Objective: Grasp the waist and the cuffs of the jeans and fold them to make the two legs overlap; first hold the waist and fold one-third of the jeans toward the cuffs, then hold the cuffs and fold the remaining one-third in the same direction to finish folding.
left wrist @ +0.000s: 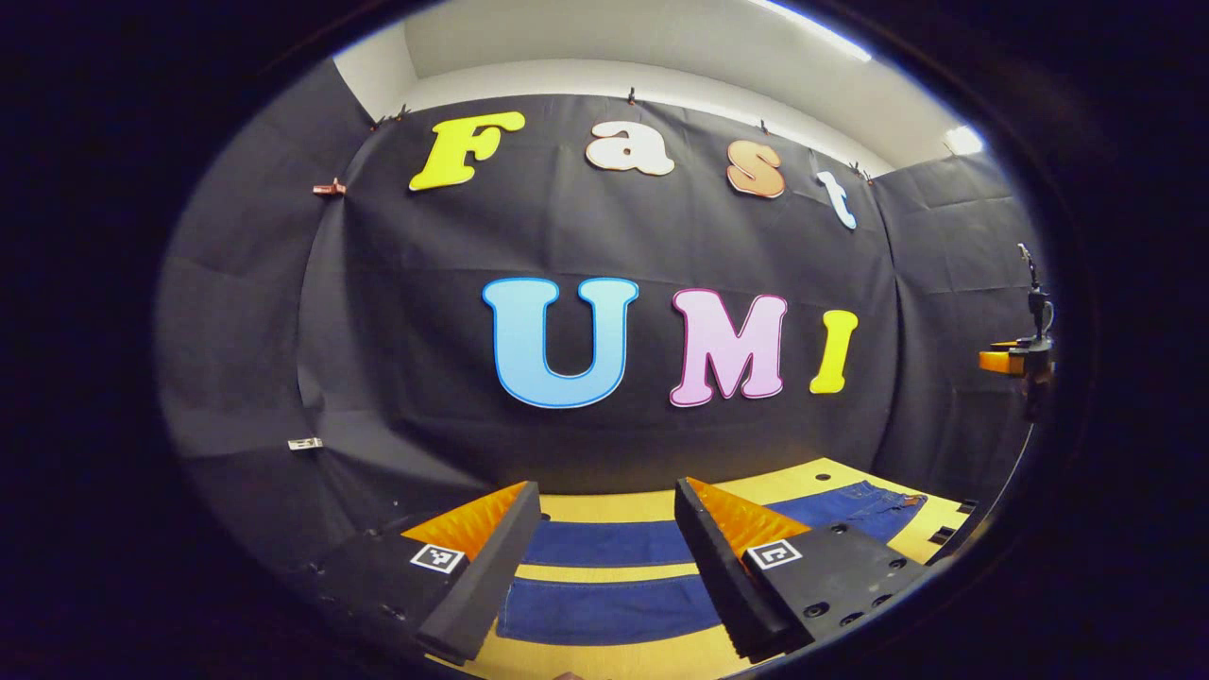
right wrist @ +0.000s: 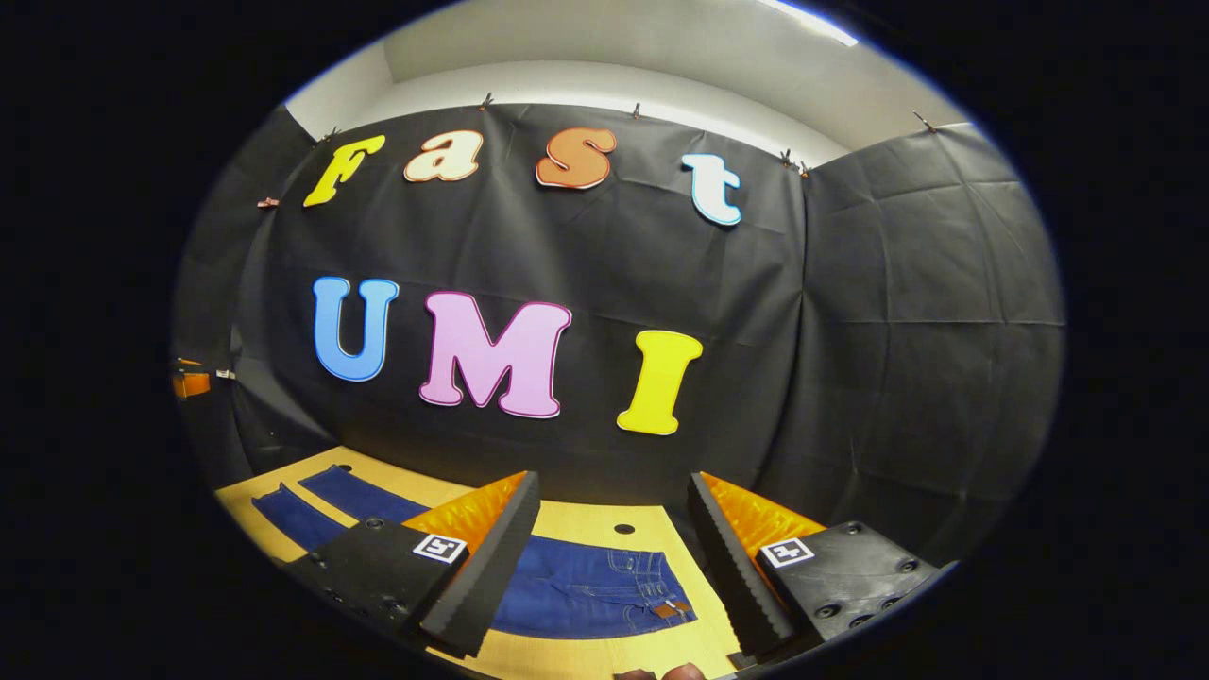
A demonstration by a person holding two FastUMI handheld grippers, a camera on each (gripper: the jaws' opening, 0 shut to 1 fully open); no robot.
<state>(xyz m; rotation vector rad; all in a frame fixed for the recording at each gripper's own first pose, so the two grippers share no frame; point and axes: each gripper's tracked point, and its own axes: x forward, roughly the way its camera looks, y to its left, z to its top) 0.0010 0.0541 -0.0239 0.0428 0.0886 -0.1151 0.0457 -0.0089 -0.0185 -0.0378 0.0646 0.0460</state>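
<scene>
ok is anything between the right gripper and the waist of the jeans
Nothing visible does. The right gripper hangs open above the jeans, whose waist end lies flat on the yellow table between its fingers, with bare tabletop around it.

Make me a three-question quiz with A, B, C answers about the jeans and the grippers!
1. Where do the jeans lie?
A. on the yellow table
B. on a chair
C. in a basket

2. What colour are the jeans?
A. red
B. blue
C. white

3. How is the right gripper?
A. shut on the jeans
B. shut on nothing
C. open

Answers: 1 A, the denim lies flat on the yellow tabletop; 2 B, both legs and the waist look blue; 3 C, its fingers stand wide apart above the waist, touching nothing.
</scene>
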